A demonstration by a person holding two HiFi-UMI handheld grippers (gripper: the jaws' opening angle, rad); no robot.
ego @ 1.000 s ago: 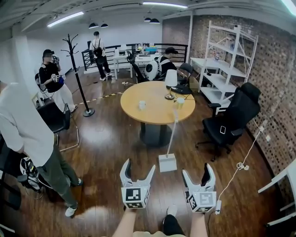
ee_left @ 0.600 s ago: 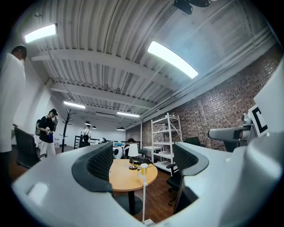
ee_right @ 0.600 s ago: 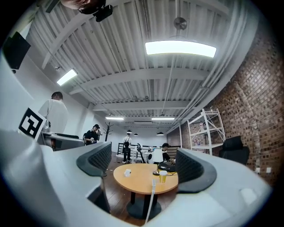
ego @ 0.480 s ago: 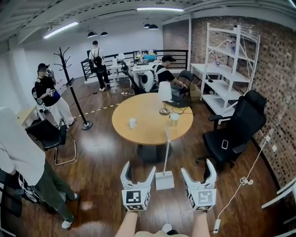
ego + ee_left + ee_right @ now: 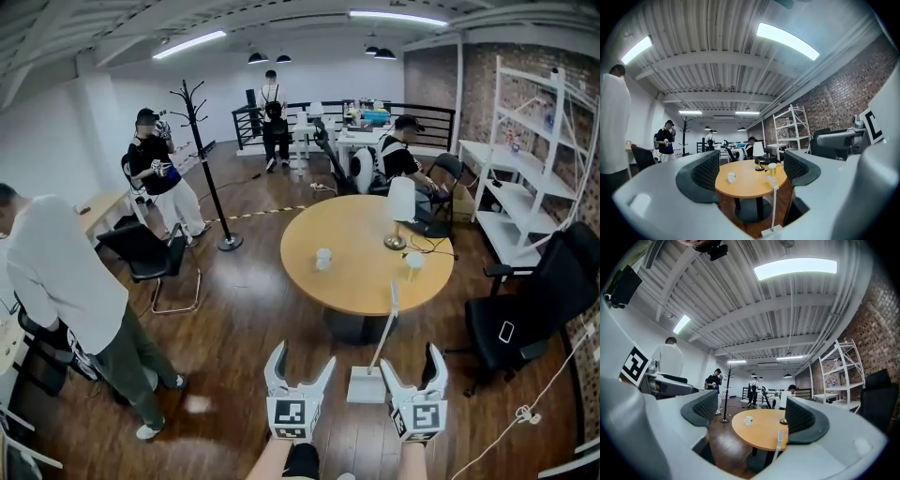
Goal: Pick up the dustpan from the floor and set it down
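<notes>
**Dustpan is standing on the floor ahead of and between two empty grippers.**

The left gripper (image 5: 302,364) is hovering with its jaws apart and nothing between them. The dustpan (image 5: 366,385) is sitting on the wooden floor (image 5: 234,319) just ahead and to that gripper's right. Its long handle (image 5: 385,326) is rising nearly upright, tipping slightly toward the round table (image 5: 361,253) behind it. The right gripper (image 5: 411,362), also spread and empty, is lying nearer, with the pan just to its left. The upright handle is probably favouring a level grasp from the right.
</notes>
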